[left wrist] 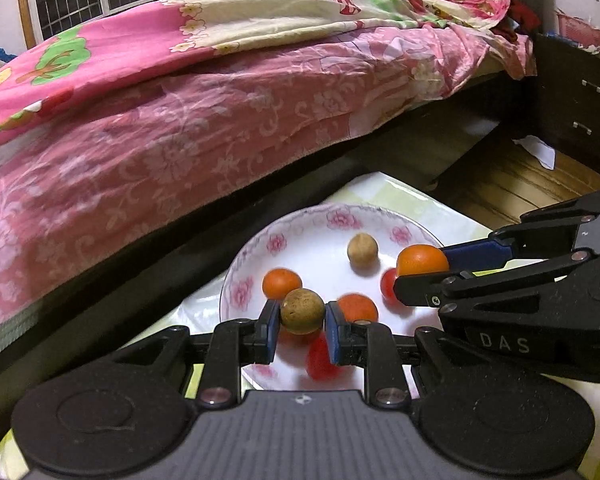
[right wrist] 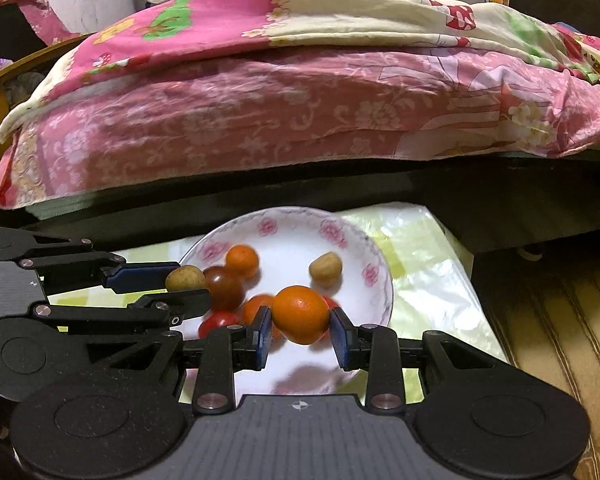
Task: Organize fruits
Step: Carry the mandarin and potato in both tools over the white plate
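The left claw [left wrist: 302,312] grips a round brown longan [left wrist: 302,310] above the near rim of the floral plate [left wrist: 320,216], fingers level, pointing toward the bed [left wrist: 220,100]. The right claw [right wrist: 300,318] clamps an orange [right wrist: 300,314] over the plate's near-right edge. Neither fruit shows a long axis. The plate sits on the bench [right wrist: 420,280].

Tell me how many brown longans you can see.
2: one longan gripped between the left gripper's fingers above the floral plate, one loose longan resting on the plate's far side. Others may be hidden.
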`<state>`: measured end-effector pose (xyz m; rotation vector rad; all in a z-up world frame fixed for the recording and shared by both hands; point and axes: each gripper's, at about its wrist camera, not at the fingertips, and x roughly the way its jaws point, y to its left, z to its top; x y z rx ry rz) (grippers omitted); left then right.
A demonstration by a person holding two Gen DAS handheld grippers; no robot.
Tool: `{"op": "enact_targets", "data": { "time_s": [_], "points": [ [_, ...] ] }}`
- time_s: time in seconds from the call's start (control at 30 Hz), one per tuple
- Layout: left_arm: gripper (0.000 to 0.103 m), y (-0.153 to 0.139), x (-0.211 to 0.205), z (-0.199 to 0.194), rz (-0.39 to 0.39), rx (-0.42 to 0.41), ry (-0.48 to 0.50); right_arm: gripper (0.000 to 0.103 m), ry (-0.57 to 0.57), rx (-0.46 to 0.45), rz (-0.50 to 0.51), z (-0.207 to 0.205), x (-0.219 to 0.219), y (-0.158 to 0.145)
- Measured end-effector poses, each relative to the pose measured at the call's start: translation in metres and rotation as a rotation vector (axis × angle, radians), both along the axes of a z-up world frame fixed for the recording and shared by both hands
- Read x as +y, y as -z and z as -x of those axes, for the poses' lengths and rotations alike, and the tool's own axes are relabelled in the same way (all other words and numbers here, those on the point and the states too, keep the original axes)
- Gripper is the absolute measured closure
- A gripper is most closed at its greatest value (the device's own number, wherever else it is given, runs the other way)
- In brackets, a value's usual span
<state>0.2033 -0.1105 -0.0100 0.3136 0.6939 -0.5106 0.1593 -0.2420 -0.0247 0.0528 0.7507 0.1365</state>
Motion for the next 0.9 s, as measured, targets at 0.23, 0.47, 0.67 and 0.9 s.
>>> {"op": "enact_targets", "data": {
  "time_s": [0.23,0.47,0.67,0.9],
  "points": [
    [0.072,0.006,-0.015,-0.018,-0.025,-0.025,0.033,0.074,0.010,-0.005,-0.024,-0.022,-0.014,0.009],
    [0.072,0.018,-0.019,-0.026,-0.045,-0.024,0.046,0.073,0.002,0.001,-0.029,-0.035,-0.021,0.021],
    [0.072,0.021,-0.019,-0.029,-0.046,-0.028,0.055,0.072,-0.017,-0.005,-0.032,-0.039,-0.023,0.023],
    [0.071,0.023,-0.018,-0.029,-0.053,-0.026,0.054,0.071,-0.015,-0.010,-0.035,-0.040,-0.022,0.023]
  ]
}}
